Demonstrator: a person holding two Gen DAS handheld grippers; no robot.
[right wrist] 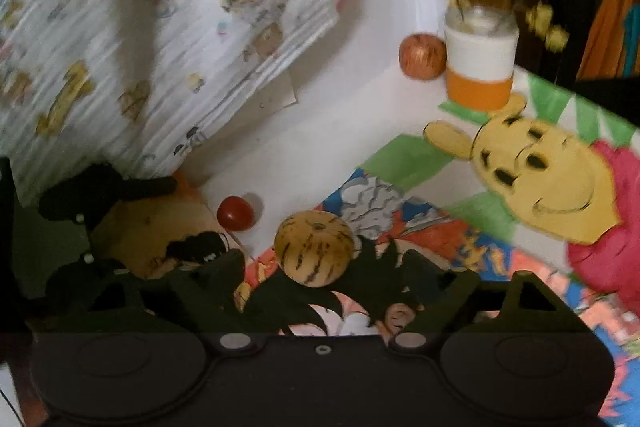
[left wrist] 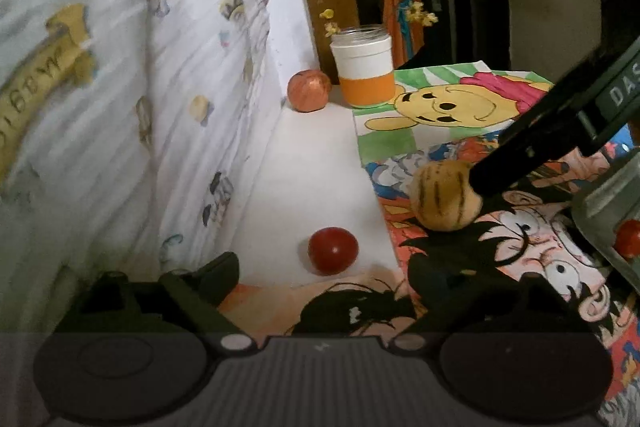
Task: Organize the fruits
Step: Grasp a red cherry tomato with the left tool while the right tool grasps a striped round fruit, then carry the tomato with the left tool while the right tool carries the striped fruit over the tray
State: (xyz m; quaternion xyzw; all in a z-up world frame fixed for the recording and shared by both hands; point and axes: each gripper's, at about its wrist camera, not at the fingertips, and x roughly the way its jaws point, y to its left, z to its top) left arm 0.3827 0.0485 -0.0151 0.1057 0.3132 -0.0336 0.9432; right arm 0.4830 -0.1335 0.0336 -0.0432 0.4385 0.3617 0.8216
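A red tomato (left wrist: 333, 250) lies on the white surface just ahead of my left gripper (left wrist: 328, 279), which is open and holds nothing. A yellow striped melon (right wrist: 314, 247) rests on a cartoon drawing between the wide-apart fingers of my right gripper (right wrist: 330, 271). It is open, its pads clear of the fruit. In the left wrist view one right finger (left wrist: 520, 155) reaches the melon (left wrist: 444, 195). An orange-red apple (left wrist: 309, 91) sits in the far corner. The right wrist view also shows the tomato (right wrist: 235, 213), the apple (right wrist: 422, 55) and a left finger (right wrist: 152, 185).
A white and orange jar (left wrist: 366, 67) with yellow flower stems stands beside the apple. A patterned white cloth (left wrist: 120, 107) hangs along the left. A bear drawing (right wrist: 540, 171) and other cartoon sheets cover the right. A red round thing (left wrist: 629, 238) peeks out behind the right gripper's body.
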